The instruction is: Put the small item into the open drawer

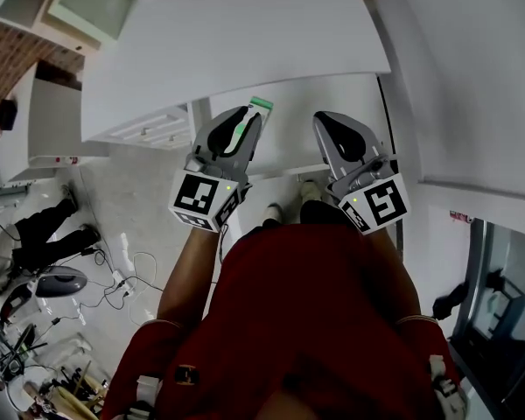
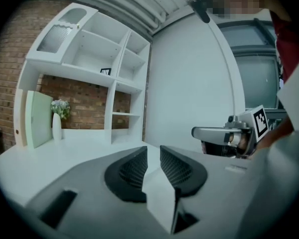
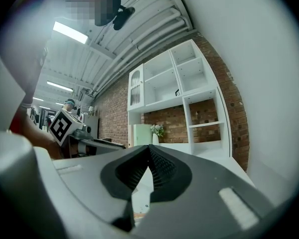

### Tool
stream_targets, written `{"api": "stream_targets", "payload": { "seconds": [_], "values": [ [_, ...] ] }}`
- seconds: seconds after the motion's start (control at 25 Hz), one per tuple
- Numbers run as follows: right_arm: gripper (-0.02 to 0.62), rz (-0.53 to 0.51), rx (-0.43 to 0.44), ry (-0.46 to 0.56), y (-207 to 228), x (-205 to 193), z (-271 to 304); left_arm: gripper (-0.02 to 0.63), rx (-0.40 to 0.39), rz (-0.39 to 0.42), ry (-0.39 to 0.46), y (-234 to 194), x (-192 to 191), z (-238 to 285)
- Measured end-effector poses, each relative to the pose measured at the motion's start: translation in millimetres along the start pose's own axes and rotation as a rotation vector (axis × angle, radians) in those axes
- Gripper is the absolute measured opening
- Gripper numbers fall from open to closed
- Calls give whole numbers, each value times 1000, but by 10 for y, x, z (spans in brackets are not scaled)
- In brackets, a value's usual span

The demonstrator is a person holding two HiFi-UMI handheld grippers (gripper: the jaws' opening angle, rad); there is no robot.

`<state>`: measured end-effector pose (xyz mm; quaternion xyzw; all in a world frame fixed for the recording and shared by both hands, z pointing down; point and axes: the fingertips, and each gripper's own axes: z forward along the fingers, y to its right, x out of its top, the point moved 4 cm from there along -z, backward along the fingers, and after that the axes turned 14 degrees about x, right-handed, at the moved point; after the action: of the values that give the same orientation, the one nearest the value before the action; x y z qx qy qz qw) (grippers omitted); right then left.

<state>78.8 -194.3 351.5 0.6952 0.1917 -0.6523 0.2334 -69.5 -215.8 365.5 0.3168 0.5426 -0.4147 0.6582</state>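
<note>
One small box [image 2: 159, 195], two grippers. Your left gripper [image 1: 248, 119] pinches it; your right gripper [image 1: 331, 122] is pressed together, empty. Both point forward, side by side.

I'm in a mock living room inside a lab hall: ahead of my left gripper [image 2: 153, 151] stand white shelving [image 2: 89, 73], a brick wall [image 2: 5, 78] and a flower vase [image 2: 57, 126]. Above my right gripper [image 3: 149, 151] run ceiling pipes [image 3: 144, 39] and strip lights [image 3: 70, 32]. Cables [image 1: 127, 283] sprawl on the floor [image 1: 131, 208] below.

Left tool [image 1: 249, 121] hides the small item [image 1: 261, 105] — only its tip shows.
</note>
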Motion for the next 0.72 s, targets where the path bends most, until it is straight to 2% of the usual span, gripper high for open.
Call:
{"api": "stream_targets", "payload": {
  "seconds": [0.2, 0.48, 0.72],
  "values": [
    [12, 8, -3, 32, -133, 76, 37, 4, 1, 3, 61, -47, 174, -160],
    [12, -19, -9, 44, -322, 162, 61, 3, -36, 11, 109, 6, 320, -329],
    [12, -26, -19, 35, -426, 164, 56, 4, -70, -15, 164, 42, 379, -422]
  ]
}}
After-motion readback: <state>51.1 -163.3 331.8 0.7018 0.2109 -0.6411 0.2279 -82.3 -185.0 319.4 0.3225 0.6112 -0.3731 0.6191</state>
